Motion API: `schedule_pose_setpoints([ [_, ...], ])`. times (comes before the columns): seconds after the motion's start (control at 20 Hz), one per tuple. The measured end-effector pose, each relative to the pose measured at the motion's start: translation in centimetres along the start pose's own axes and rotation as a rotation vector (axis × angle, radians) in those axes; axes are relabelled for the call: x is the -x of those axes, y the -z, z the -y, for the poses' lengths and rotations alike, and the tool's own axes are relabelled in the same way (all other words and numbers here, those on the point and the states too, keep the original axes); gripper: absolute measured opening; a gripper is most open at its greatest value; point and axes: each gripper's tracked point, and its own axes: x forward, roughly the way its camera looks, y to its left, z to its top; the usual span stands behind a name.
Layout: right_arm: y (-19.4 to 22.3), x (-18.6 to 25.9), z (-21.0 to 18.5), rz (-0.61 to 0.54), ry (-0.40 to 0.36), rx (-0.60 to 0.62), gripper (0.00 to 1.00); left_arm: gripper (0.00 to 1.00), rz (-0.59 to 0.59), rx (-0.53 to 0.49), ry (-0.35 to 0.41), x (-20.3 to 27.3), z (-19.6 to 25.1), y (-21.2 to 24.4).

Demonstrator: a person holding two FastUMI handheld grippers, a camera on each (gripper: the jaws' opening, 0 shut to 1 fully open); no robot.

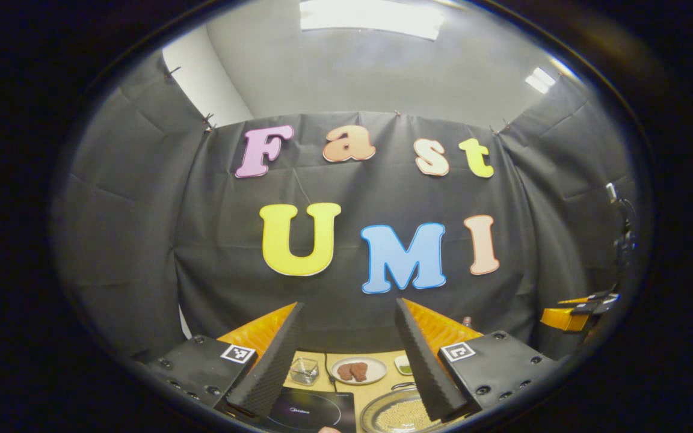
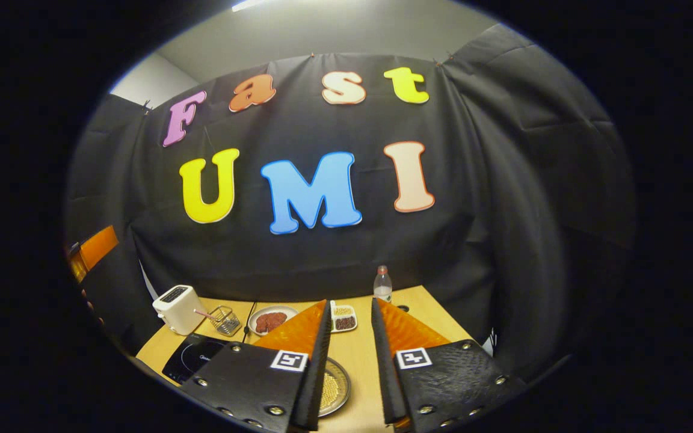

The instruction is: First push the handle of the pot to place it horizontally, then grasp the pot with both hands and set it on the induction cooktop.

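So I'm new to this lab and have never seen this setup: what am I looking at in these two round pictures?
Each picture comes from a fisheye camera riding on a hand-held two-finger gripper, looking along its fingers. In the left gripper view, the left gripper is open and holds nothing; the right gripper in the right gripper view is also open and empty. Below lies a wooden table with an induction cooktop, a white toaster, a small wire basket, a plate of brownish food, a divided dish, a bottle and a round metal pan of pale grains.
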Motion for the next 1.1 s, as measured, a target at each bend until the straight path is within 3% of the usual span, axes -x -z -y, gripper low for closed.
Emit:
schedule_pose_setpoints([
  [0.05, 1.1, -0.2, -0.4, -0.038, -0.005, -0.002, 0.27, 0.96, -0.004, -0.001, -0.004, 0.0, -0.5, 0.3],
  [0.1, 2.1, -0.5, -1.8, -0.074, -0.058, -0.013, 0.14, 0.96, -0.007, -0.006, -0.010, -0.1, -0.9, 0.5],
  [0.15, 3.2, -1.0, -2.7, -0.108, -0.084, -0.008, 0.18, 0.96, -0.010, -0.010, -0.018, 0.0, -1.2, 0.8],
  [0.2, 4.3, -0.5, -2.6, -0.149, -0.078, 0.005, 0.15, 0.96, -0.013, -0.007, -0.022, 0.0, -1.5, 0.9],
  [0.25, 5.4, -0.6, -3.1, -0.174, -0.106, 0.014, 0.02, 0.97, -0.019, 0.000, -0.025, 0.0, -1.7, 1.3],
  [0.7, 16.9, -0.9, -10.4, -0.514, -0.318, 0.056, 0.05, 0.96, -0.032, -0.028, -0.066, 1.3, -4.3, 1.6],
  [1.1, 26.0, 1.0, -15.0, -0.763, -0.385, 0.086, 0.05, 0.96, -0.058, -0.026, -0.100, 2.2, -6.7, 2.7],
])
